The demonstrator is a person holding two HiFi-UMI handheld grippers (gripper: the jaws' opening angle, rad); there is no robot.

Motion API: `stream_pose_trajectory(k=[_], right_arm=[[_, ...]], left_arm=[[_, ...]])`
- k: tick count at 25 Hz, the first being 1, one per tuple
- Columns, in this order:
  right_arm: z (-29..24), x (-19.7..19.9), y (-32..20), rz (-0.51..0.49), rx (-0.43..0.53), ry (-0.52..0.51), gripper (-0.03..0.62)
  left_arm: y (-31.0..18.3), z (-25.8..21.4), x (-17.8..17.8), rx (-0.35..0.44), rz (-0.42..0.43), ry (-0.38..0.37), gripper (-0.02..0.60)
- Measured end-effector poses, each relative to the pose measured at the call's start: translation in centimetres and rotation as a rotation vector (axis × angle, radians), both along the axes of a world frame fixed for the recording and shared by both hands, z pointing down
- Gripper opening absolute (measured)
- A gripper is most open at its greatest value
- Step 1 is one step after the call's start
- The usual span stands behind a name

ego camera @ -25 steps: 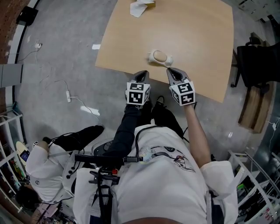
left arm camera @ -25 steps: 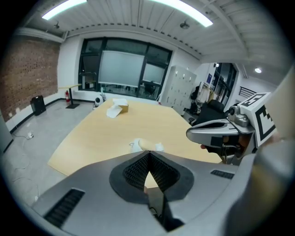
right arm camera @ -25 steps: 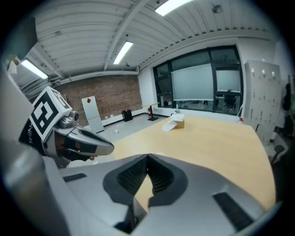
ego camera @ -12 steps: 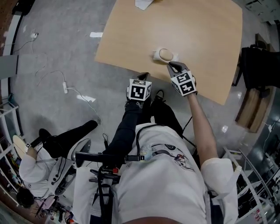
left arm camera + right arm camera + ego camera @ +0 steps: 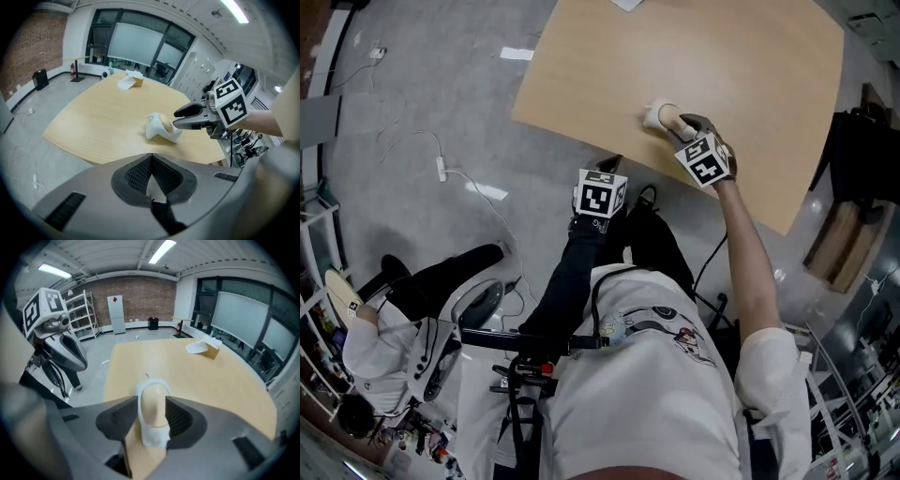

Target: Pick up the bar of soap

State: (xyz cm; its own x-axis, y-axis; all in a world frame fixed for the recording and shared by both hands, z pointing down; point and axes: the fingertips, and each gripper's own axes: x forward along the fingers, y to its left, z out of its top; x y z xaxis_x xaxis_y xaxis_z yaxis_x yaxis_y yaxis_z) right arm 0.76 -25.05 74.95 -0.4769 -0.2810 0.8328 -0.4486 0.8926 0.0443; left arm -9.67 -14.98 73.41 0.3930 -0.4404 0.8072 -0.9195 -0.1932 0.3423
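**Right claw astride the soap, closing stroke next**

The pale wood counter (image 5: 750,84) fills the upper half of my head view. Its near edge runs diagonally just above the left claw (image 5: 602,173). That claw sits off the counter, lower centre of the frame. In its own view its jaws (image 5: 151,173) are pressed together with nothing between them, so I count it out of this move.

The right claw (image 5: 680,122) is the one in play. It reaches in from the lower right of the head view, over the counter edge. In the right gripper view its jaws (image 5: 152,416) stand a narrow way apart, one on each side of the target. I judge them not yet clamped.

A white soap dish (image 5: 154,434) rests on the counter near that front edge. The bar of soap (image 5: 152,404) lies in it, directly between the right jaws, at lower centre of that view. Its long axis runs straight away from the camera, in line with the claw's reach. That puts the pads across the bar's narrow width, which is the way I want it.

To my eye, what's left is to squeeze and lift. The risk I'd watch is the dish coming up with the bar, since the dish rim also sits between the jaws.
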Motion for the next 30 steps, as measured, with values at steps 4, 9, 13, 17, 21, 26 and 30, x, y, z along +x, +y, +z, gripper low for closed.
stream_pose_trajectory(k=[4, 9, 13, 17, 21, 26, 30], right_arm=[[1.5, -0.7, -1.1, -0.152, 0.012, 0.108, 0.211], [3.2, -0.4, -1.2, -0.295, -0.047, 0.204, 0.255], [4.3, -0.2, -1.2, -0.375, -0.054, 0.271, 0.255], [4.9, -0.2, -1.0, -0.399, -0.074, 0.280, 0.253], [4.5, -0.2, -1.1, -0.368, -0.063, 0.264, 0.255], [2.2, -0.6, -1.5, -0.252, -0.017, 0.184, 0.255], [-2.2, -0.4, -2.5, -0.048, 0.032, 0.018, 0.253]], left_arm=[[0.6, 0.3, -1.2, -0.013, -0.013, -0.006, 0.005], [1.5, 0.6, -2.1, -0.025, -0.026, -0.012, 0.005], [2.0, 0.8, -2.7, -0.032, -0.034, -0.018, 0.005], [2.3, 0.8, -2.8, -0.034, -0.032, -0.025, 0.005], [2.6, 0.5, -2.9, -0.032, -0.028, -0.024, 0.005], [2.3, -0.1, -3.1, -0.012, -0.019, -0.022, 0.005], [0.8, -2.0, -2.4, 0.057, -0.014, -0.007, 0.005]])
